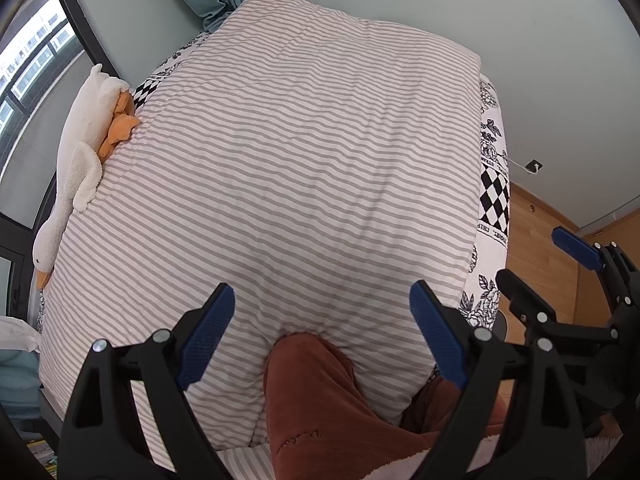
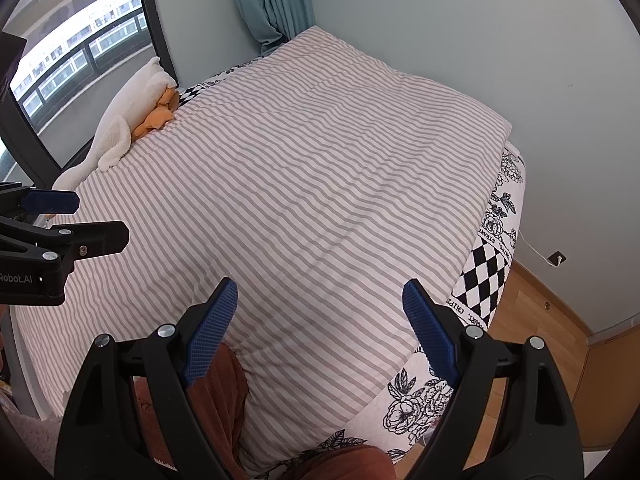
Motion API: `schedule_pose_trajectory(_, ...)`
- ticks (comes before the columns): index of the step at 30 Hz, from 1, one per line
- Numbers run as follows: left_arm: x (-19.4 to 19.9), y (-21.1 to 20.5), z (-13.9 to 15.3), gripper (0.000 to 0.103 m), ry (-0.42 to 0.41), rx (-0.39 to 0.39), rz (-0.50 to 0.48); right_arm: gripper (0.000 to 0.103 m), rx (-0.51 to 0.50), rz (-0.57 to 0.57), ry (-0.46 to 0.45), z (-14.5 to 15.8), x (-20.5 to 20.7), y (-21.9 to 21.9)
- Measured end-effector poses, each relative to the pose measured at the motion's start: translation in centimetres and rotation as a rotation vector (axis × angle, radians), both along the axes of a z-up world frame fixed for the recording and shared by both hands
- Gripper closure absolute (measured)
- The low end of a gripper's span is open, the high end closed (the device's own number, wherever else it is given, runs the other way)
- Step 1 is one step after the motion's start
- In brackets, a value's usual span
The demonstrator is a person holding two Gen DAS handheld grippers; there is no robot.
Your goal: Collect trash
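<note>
Both my left tongs [image 1: 322, 336] and right tongs [image 2: 320, 330] gape wide and empty over the striped duvet [image 1: 300, 160], no trash visible, so I'd scan slowly

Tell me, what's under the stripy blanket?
Under the striped blanket a black-and-white patterned sheet peeks out along the right edge and the near corner. Whatever else lies beneath is covered. A white goose toy lies along the blanket's window side.
</note>
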State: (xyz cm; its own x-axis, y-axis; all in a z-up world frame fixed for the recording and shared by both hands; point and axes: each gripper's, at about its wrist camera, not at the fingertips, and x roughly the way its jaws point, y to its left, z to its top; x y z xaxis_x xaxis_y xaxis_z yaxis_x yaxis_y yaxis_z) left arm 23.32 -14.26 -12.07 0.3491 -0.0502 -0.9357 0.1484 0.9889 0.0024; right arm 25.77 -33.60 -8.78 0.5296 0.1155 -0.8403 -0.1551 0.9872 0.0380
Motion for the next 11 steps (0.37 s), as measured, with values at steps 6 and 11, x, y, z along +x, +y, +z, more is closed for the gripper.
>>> schedule_pose_trajectory(6,0.41,-0.46,-0.22,0.014,0.019,-0.018,-0.021,0.021,-0.001,0.014,0.007,-0.26,0.26,0.13)
schedule_pose_trajectory(11,0.80,-0.78,-0.33,0.014,0.020,-0.006,-0.019,0.021,-0.003,0.021,0.011,-0.31,0.65,0.03)
